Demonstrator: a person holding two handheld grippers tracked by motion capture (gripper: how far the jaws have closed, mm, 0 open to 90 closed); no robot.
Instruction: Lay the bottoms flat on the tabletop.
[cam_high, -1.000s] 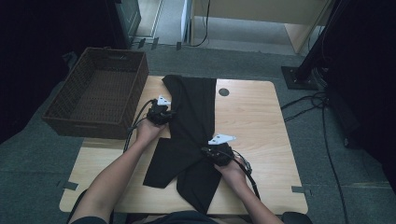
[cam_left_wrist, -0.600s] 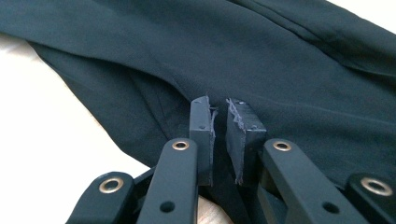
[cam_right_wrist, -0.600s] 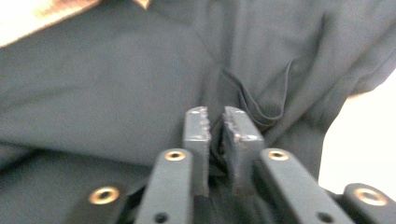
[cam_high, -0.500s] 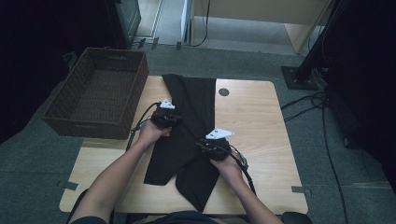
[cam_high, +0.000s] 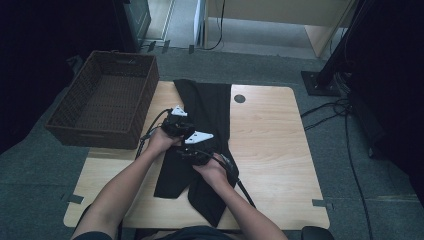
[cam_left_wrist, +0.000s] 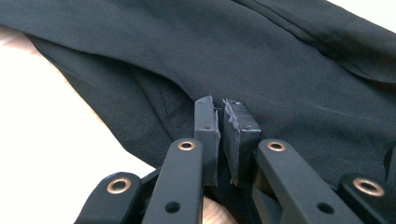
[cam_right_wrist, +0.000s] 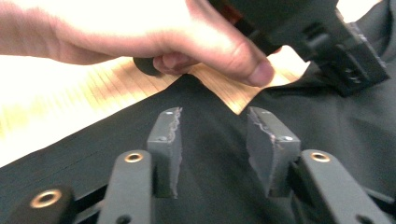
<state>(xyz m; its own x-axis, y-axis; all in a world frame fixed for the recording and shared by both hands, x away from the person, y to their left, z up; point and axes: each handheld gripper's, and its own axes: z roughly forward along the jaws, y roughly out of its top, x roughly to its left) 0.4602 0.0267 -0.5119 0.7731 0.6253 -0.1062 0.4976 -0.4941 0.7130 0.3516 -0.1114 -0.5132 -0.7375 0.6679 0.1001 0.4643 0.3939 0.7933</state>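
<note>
From the high view, a pale wooden surface (cam_high: 280, 150) with rounded corners stands on grey carpet (cam_high: 360, 200). A small round dark hole (cam_high: 239, 98) sits near its far edge. A black, thin fabric garment (cam_high: 207, 107) lies lengthwise down the middle of the surface, from the far edge to the near one, its near end splitting into two flaps. A dark brown woven rectangular basket (cam_high: 102, 102) stands at the surface's far left corner, partly overhanging it. Black cables (cam_high: 350, 145) run over the carpet on the right, beside a dark stand base (cam_high: 320, 82); a light wooden cabinet (cam_high: 300, 15) is at the back. Both forearms come in from the bottom. The left gripper (cam_high: 176, 125) and the right gripper (cam_high: 196, 150) are close together over the garment's middle, near its left edge.

In the left gripper view, the left gripper (cam_left_wrist: 221, 135) has its fingers (cam_left_wrist: 206, 133) pressed nearly together, pinching a fold of the black garment (cam_left_wrist: 280, 60); bare pale surface (cam_left_wrist: 46, 135) lies to the left.

In the right gripper view, the right gripper (cam_right_wrist: 215, 140) has been spreading its fingers (cam_right_wrist: 168, 135), which stand apart above the black garment (cam_right_wrist: 215, 186) without pressing it. Just beyond them the other hand (cam_right_wrist: 154, 32) holds its gripper, with wooden surface (cam_right_wrist: 93, 88) below it.
</note>
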